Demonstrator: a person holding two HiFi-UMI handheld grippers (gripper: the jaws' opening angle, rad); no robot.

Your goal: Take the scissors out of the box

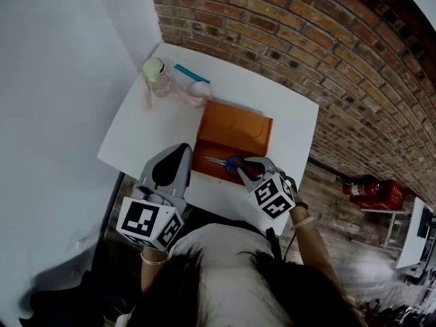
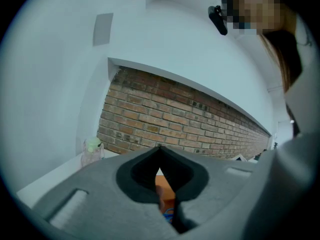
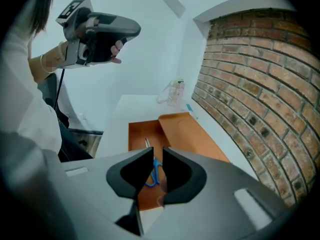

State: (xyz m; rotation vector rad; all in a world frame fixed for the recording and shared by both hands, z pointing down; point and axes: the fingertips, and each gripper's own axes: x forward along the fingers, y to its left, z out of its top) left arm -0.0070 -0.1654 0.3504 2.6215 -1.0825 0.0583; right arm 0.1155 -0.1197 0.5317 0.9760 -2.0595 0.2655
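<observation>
The blue-handled scissors (image 1: 229,162) lie inside the open orange box (image 1: 235,125) on the white worktop (image 1: 136,135). The right gripper (image 1: 249,170) hangs just above their handles, fingers a narrow gap apart and gripping nothing. The left gripper (image 1: 184,150) is beside the box, fingers closed and empty.

Head view: from above person's head, steeply down, farthest off; white rectangular table (image 1: 136,138) seen whole, open orange cardboard box (image 1: 235,131) centre, red brick wall (image 1: 306,39) behind.
Left gripper view: low at near table edge, almost level, facing wall; box only a sliver.
Right gripper view: close above box, tilted down along table toward wall corner.
All three share table, box, wall.
</observation>
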